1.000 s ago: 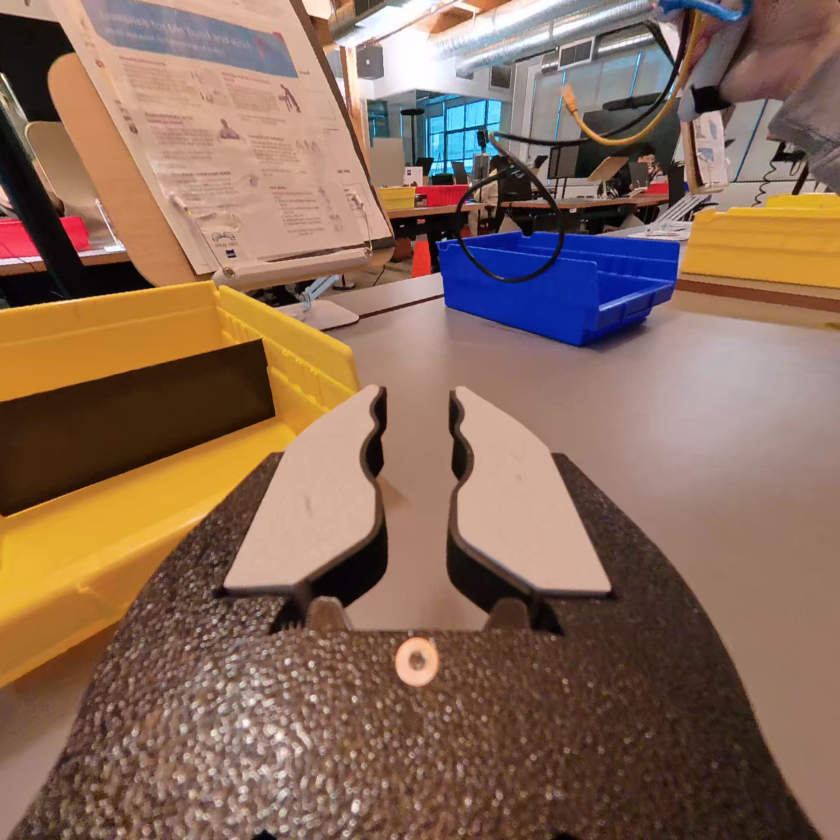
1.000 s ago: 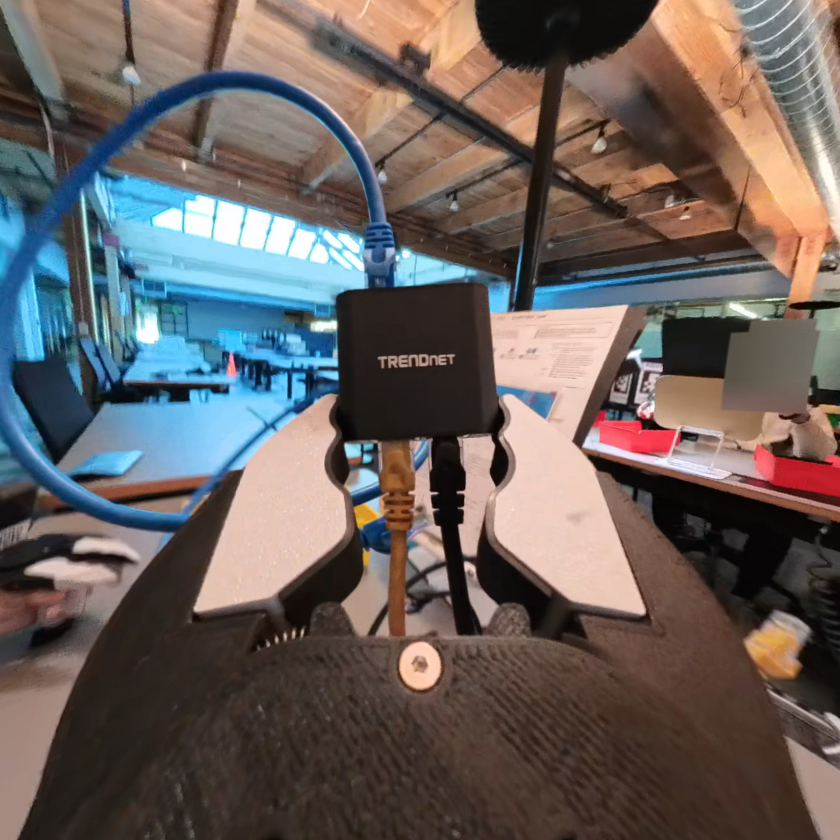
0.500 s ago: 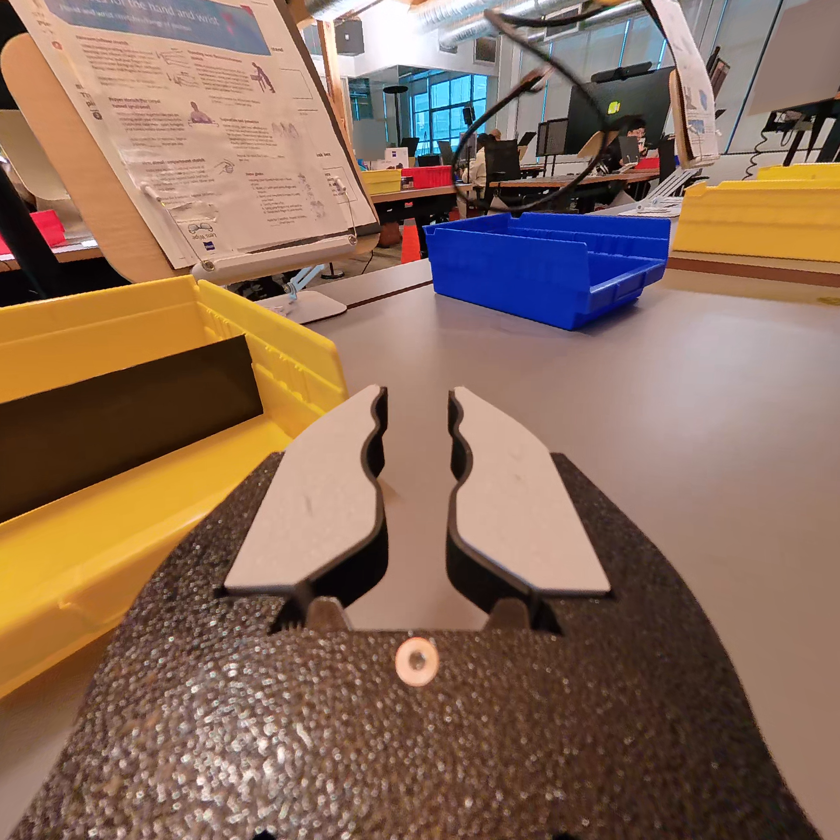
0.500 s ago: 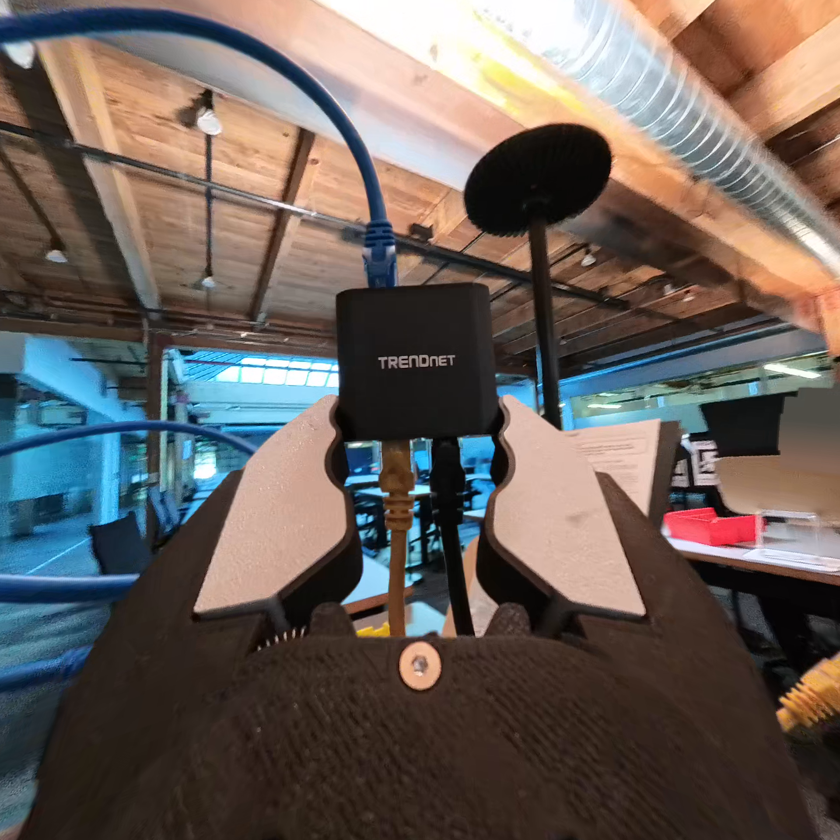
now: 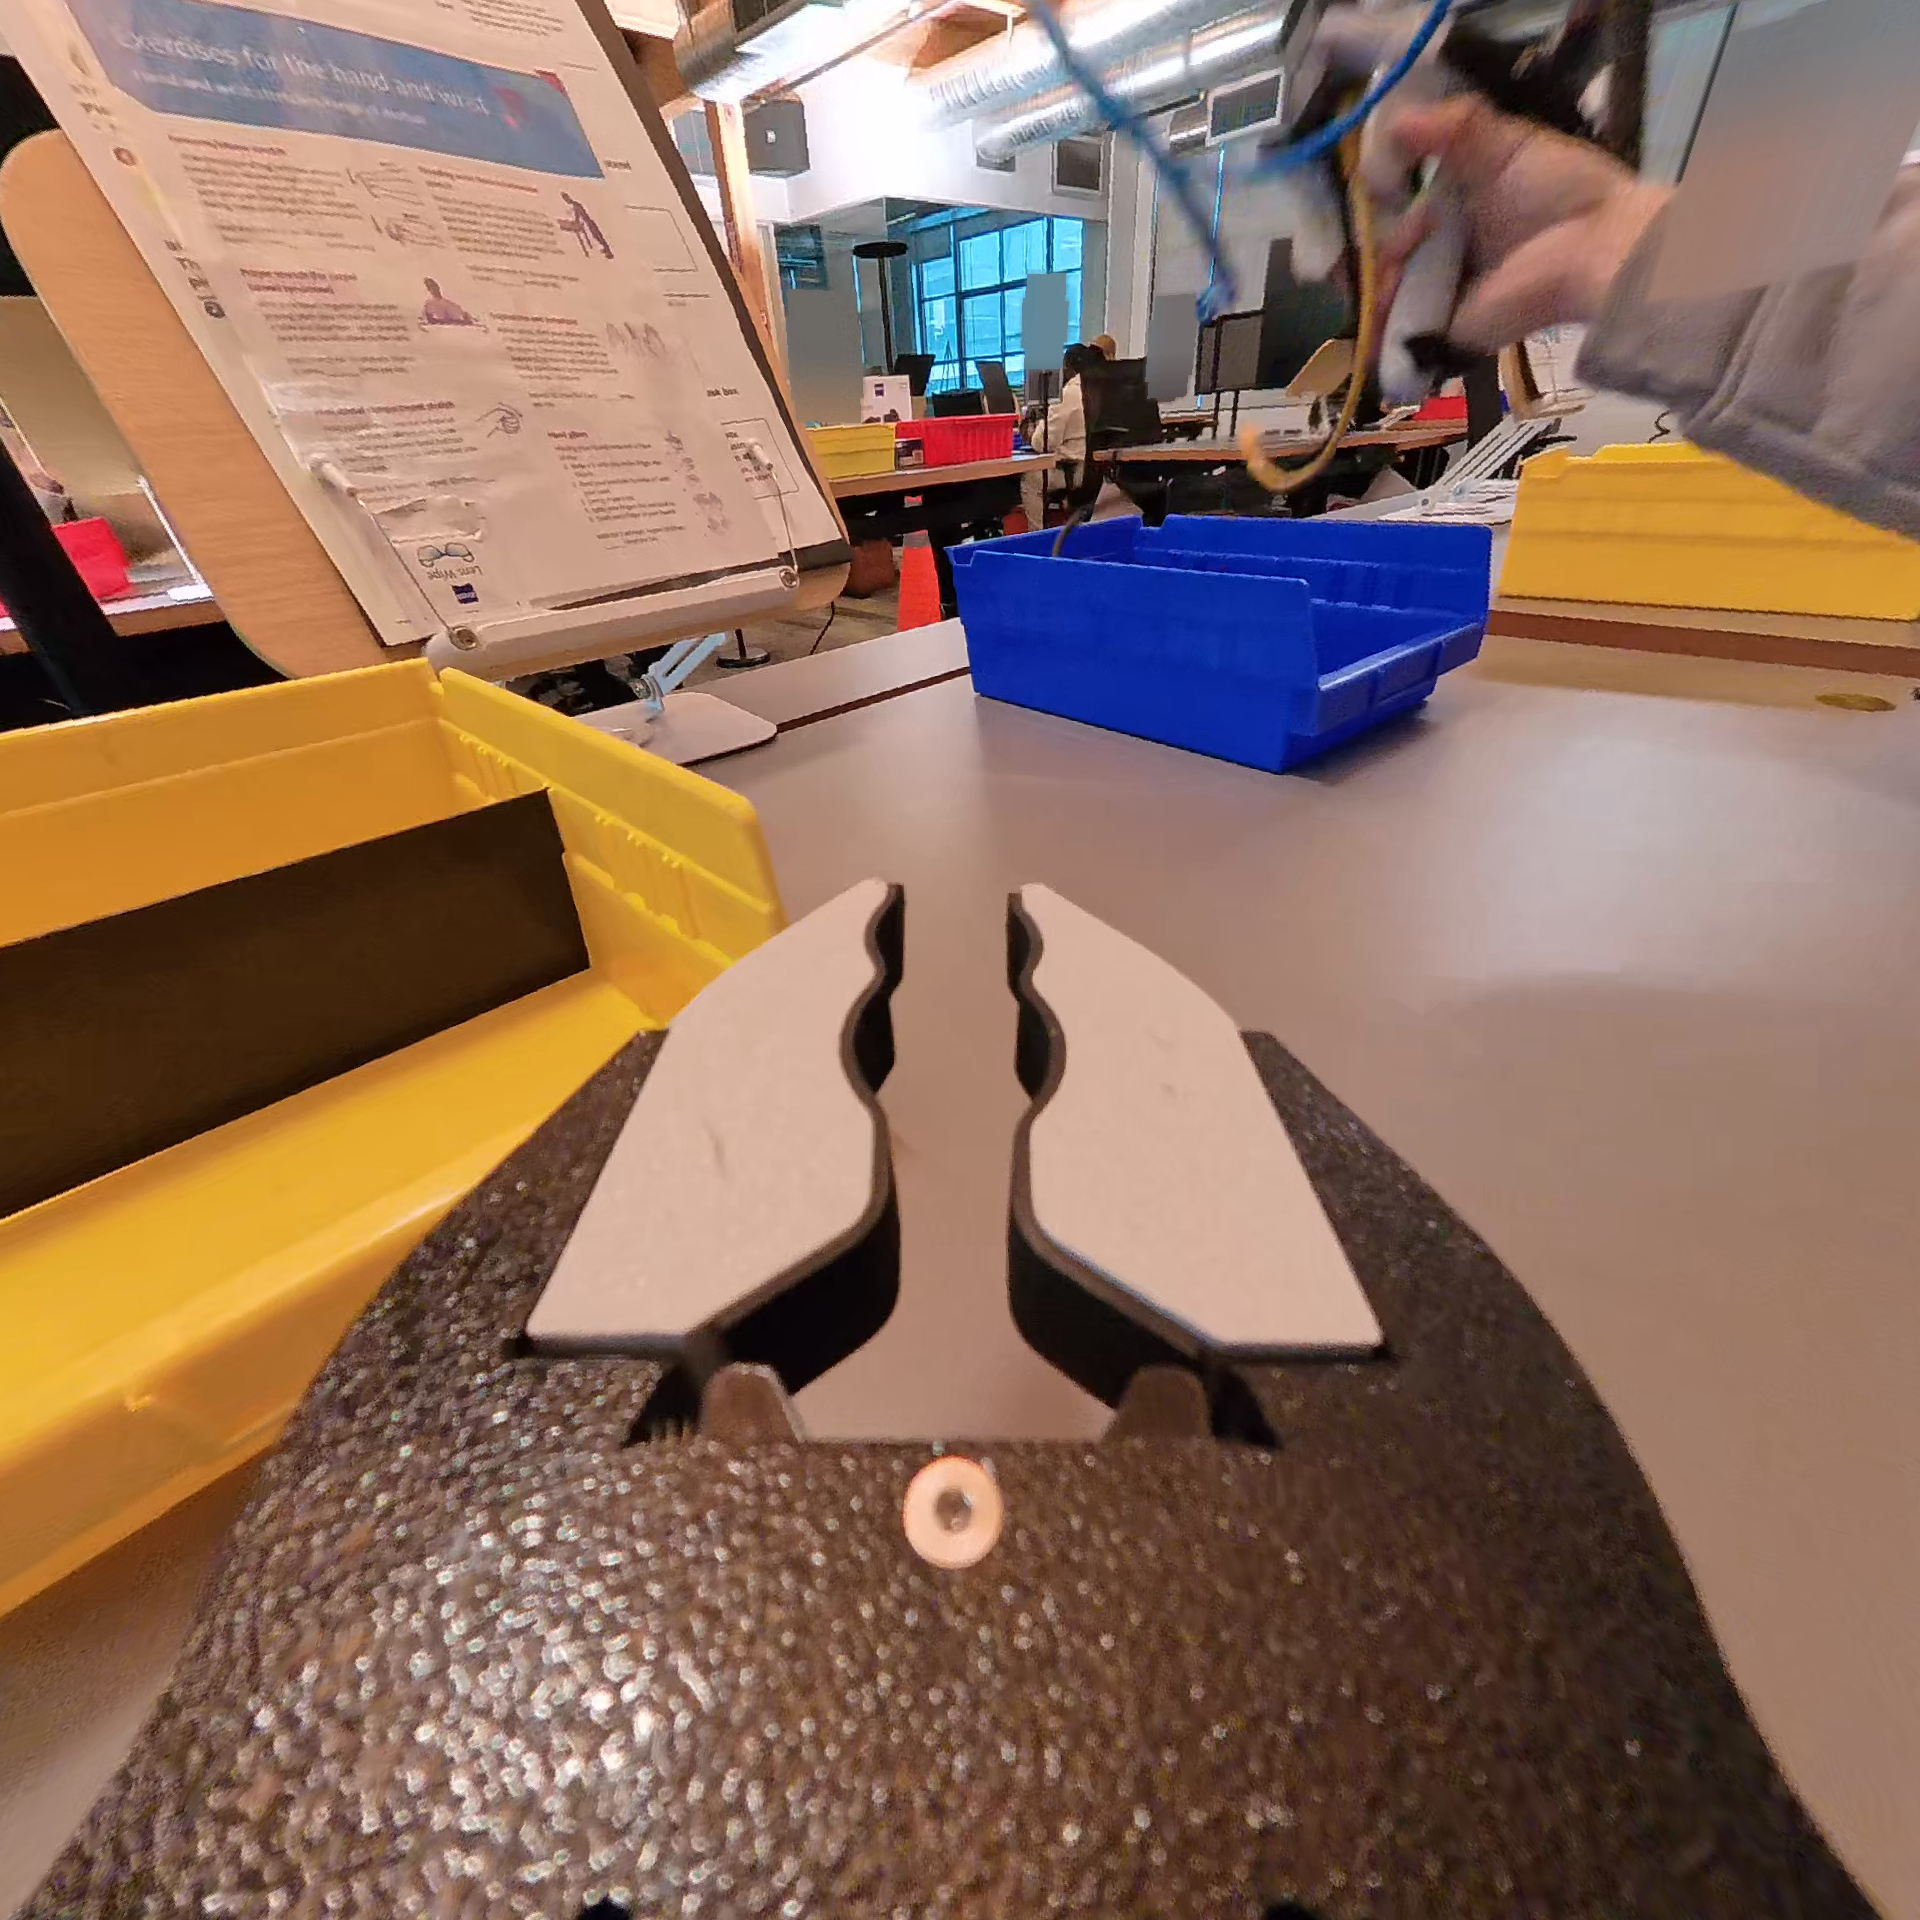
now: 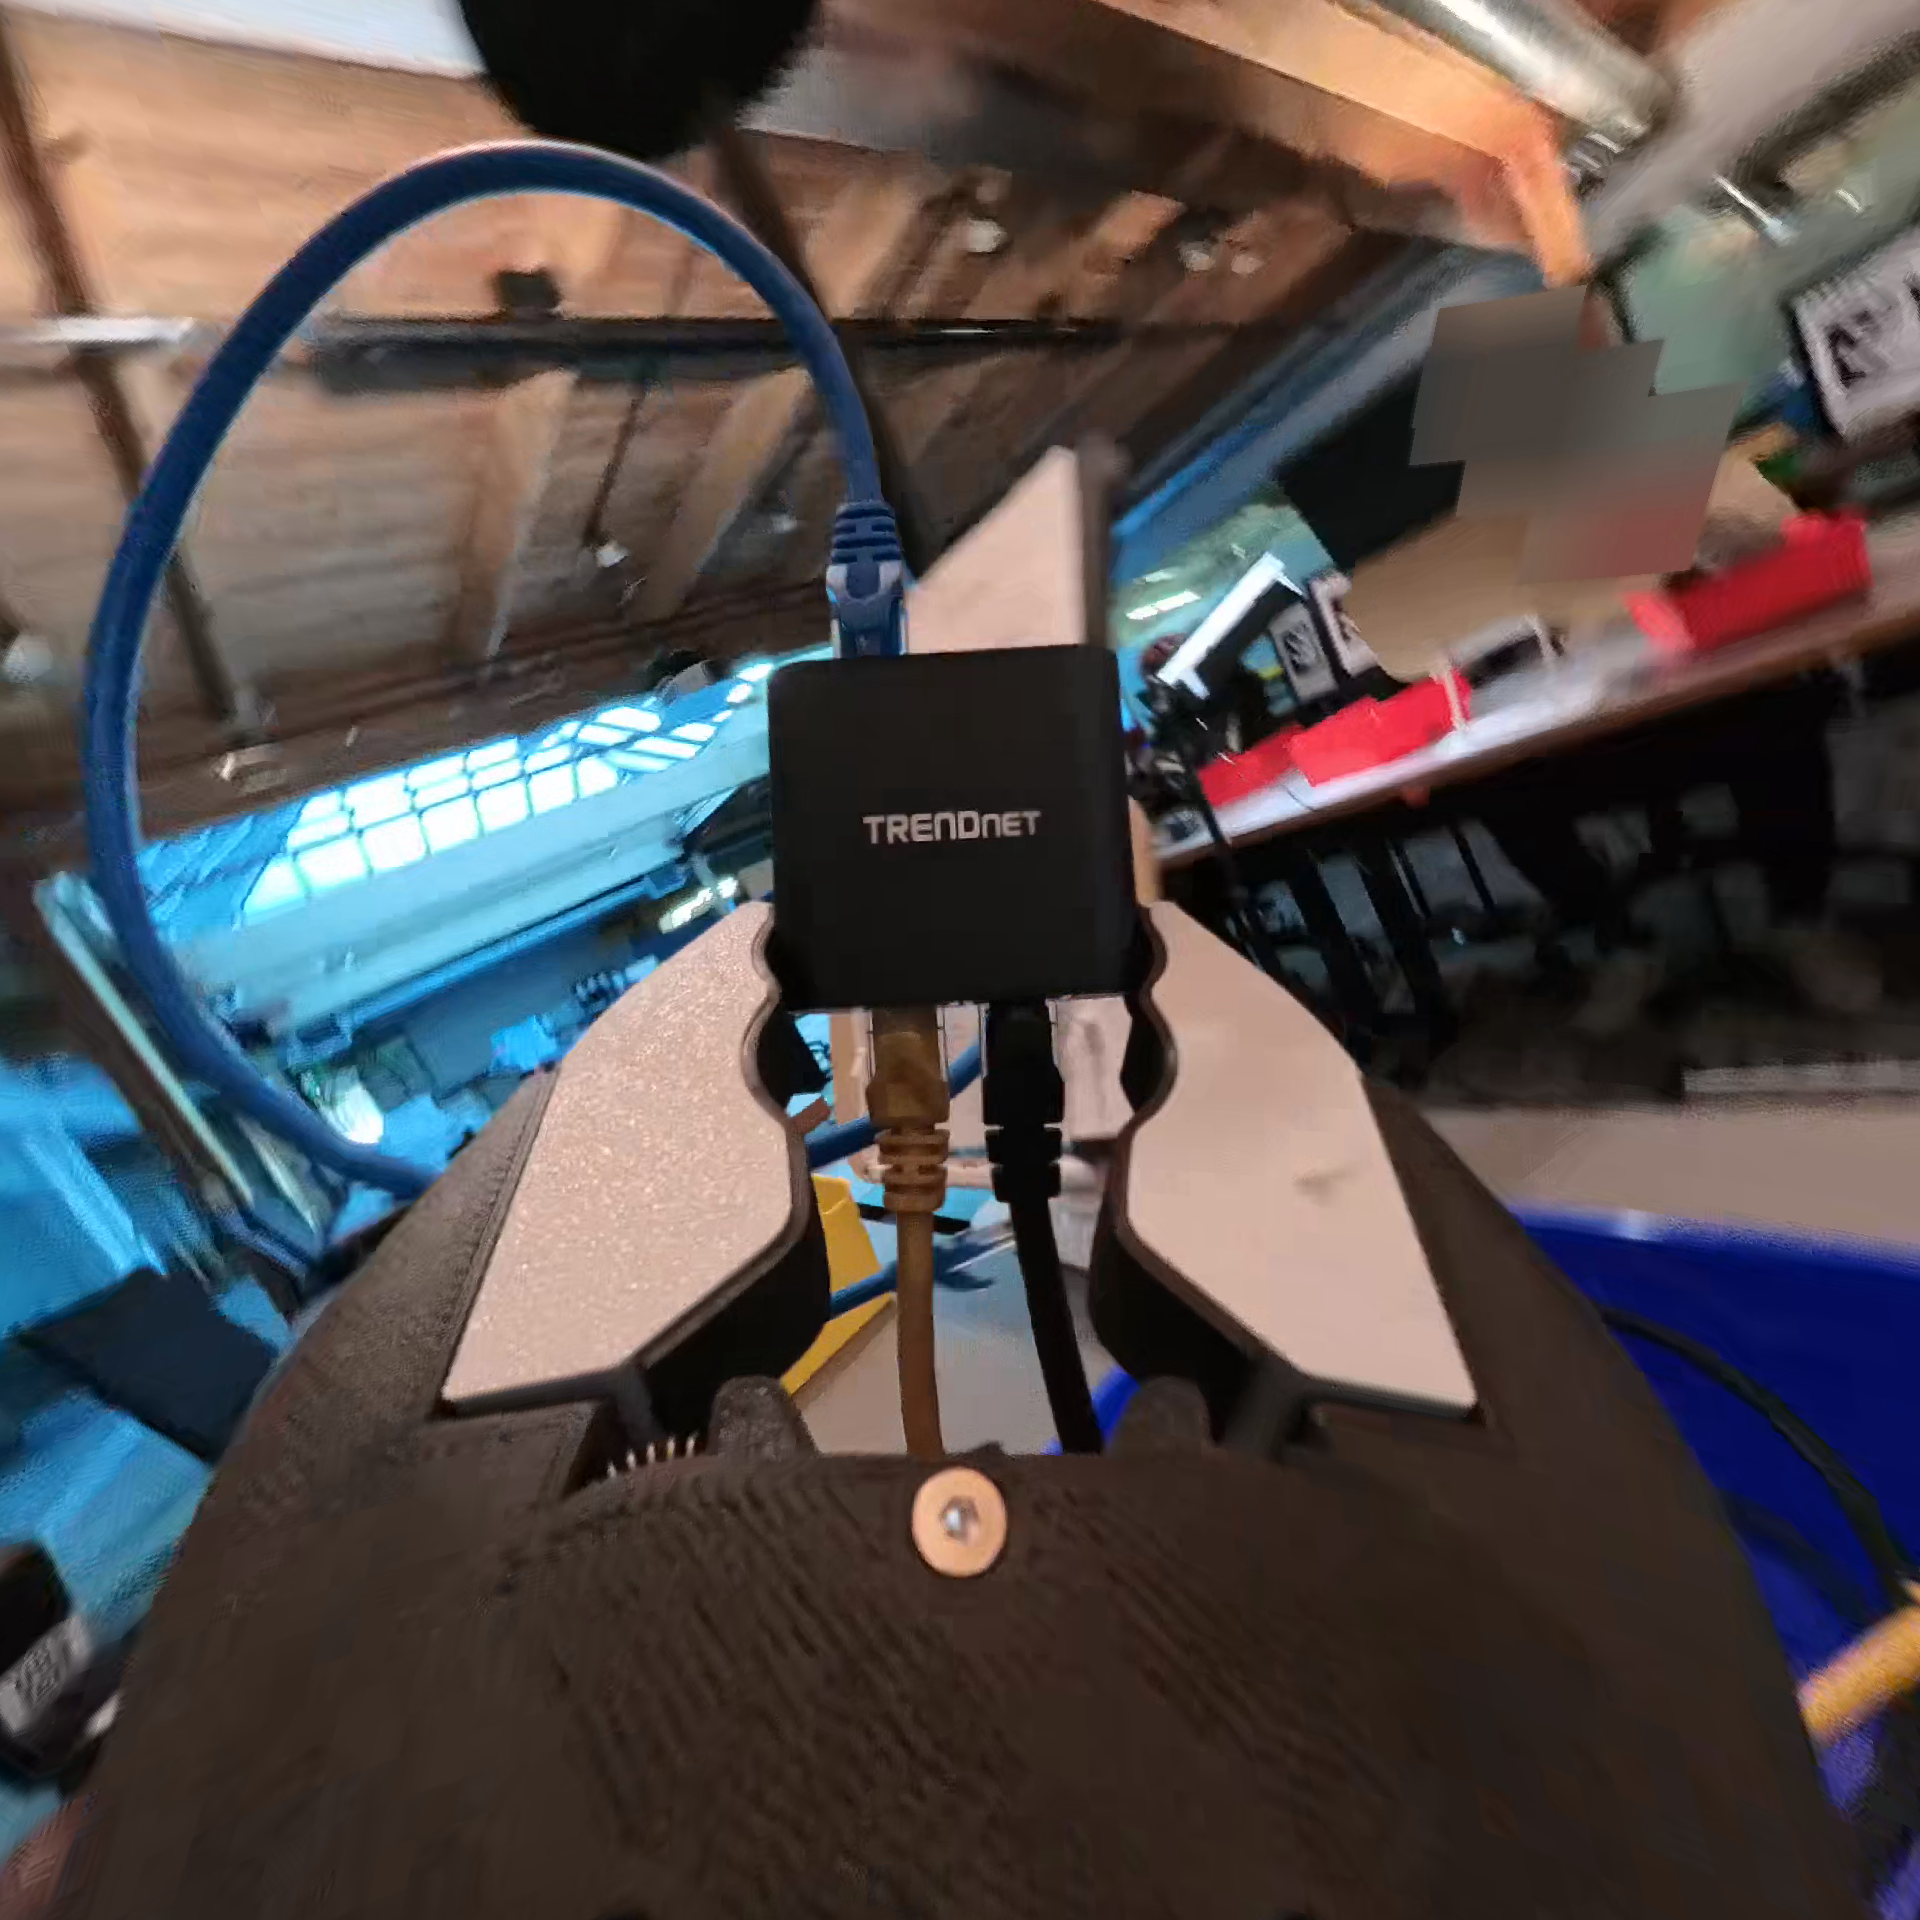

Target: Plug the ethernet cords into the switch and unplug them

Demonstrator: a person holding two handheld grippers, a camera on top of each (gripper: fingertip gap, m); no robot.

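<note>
The right hand-held gripper (image 6: 954, 940) is clamped on the small black plastic switch (image 6: 948, 821), held aloft with blue (image 6: 862, 582), yellow (image 6: 912, 1132) and black (image 6: 1023, 1122) ethernet cords plugged in. The left hand-held gripper (image 5: 954, 914), empty and slightly apart, rests on the grey counter (image 5: 1455, 935). Best lower the switch, then pinch each plug's latch before pulling straight.

Ahead of my left gripper (image 5: 954, 925) the grey tabletop (image 5: 1455, 935) lay bare up to the blue bin (image 5: 1226, 644), so I could pass straight forward. A yellow bin (image 5: 312, 1039) walled off my left side, with the tilted document stand (image 5: 416, 312) leaning over behind it. My right hand (image 5: 1507, 218) hung above the blue bin with dangling cords.
</note>
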